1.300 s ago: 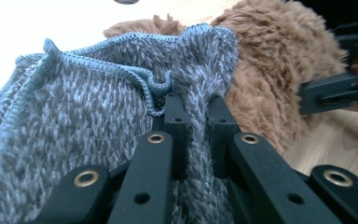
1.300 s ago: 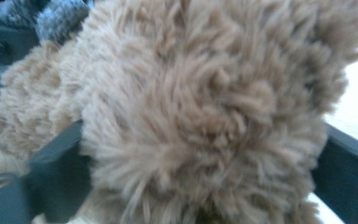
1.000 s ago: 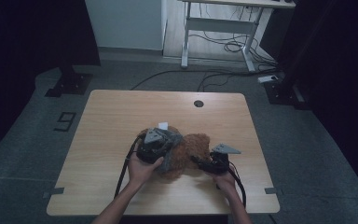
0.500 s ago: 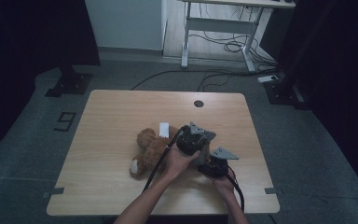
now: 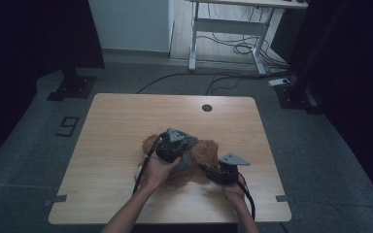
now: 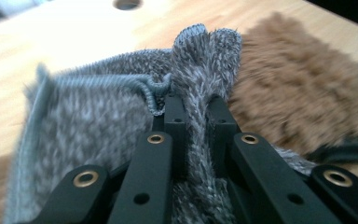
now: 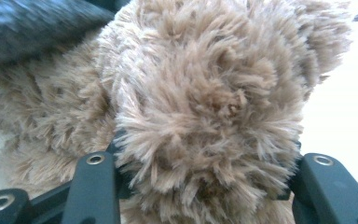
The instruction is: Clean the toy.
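Where the brown plush toy (image 5: 201, 155) lies near the middle of the wooden worktop (image 5: 121, 121), a grey knitted garment (image 6: 98, 135) is draped over part of it. The left gripper (image 6: 193, 116) is clamped on a fold of that knit, while the right gripper (image 7: 200, 168) has its jaws pressed in on either side of the toy's furry head, beside the worktop's front right edge.
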Demonstrator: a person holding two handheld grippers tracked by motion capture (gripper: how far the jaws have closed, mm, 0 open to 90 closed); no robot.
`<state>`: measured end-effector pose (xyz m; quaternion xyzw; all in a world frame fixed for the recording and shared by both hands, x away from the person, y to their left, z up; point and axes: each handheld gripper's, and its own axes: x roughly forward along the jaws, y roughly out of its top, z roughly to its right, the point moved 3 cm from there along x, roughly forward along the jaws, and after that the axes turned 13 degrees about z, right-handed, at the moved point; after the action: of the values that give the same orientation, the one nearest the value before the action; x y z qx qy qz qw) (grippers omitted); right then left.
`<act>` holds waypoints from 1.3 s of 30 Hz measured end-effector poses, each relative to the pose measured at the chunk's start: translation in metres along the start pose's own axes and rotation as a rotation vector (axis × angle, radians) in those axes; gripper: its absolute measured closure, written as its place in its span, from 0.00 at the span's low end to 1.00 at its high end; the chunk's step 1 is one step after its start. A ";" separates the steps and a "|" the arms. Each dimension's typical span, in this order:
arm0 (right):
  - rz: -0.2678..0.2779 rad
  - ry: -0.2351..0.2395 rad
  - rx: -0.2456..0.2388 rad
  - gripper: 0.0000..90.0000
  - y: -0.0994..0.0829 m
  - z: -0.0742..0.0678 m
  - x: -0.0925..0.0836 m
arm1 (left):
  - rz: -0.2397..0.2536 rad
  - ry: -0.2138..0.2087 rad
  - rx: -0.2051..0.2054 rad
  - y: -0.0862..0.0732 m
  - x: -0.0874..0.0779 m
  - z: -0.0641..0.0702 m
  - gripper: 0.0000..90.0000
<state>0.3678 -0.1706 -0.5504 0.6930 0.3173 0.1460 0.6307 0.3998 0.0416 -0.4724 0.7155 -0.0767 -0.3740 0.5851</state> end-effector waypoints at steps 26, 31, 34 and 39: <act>0.007 0.006 0.014 0.50 -0.001 0.001 -0.001 | 0.080 -0.097 -0.059 0.036 -0.040 -0.009 0.90; 0.010 0.003 0.017 0.50 -0.001 0.001 -0.001 | 0.076 -0.172 -0.007 0.059 -0.007 0.038 0.89; 0.011 0.005 0.016 0.50 -0.001 0.002 -0.001 | 0.050 -0.204 -0.005 0.064 0.015 0.057 0.89; 0.009 0.005 0.016 0.50 -0.001 0.002 -0.001 | -0.027 -0.167 0.082 0.052 0.041 0.069 0.89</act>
<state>0.3679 -0.1725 -0.5515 0.6989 0.3171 0.1482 0.6237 0.4026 -0.0504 -0.4464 0.7064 -0.1306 -0.4367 0.5416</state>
